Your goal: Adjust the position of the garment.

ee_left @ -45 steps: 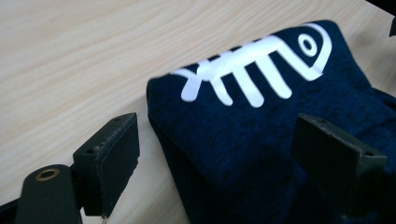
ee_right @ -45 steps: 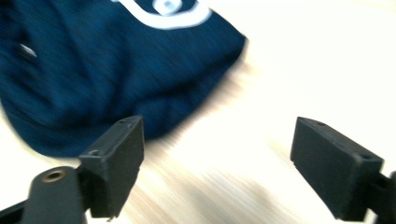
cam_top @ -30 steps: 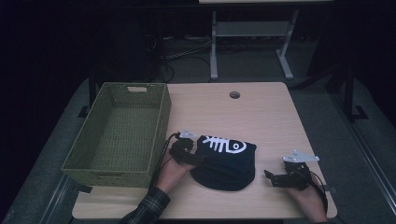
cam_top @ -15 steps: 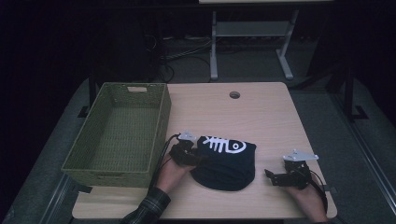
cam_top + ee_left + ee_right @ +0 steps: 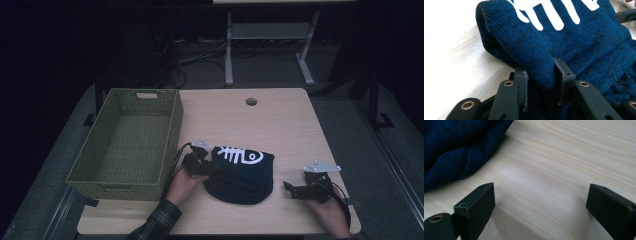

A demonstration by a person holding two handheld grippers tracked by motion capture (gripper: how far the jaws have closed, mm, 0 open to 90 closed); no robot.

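one fold of sweater (image 5: 541,62), pinched

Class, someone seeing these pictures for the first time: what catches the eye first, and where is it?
The folded dark blue sweater with its white fish-skeleton print, near the table's front middle. The left tool has just been closing and pinches a fold at its left edge. The green woven basket stands empty at the left.

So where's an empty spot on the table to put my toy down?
The far half of the table, between the green basket and the right edge around the small round hole, is bare. So is the strip between the folded navy sweater and the right tongs. It is crowded where the left tongs pinch the sweater.
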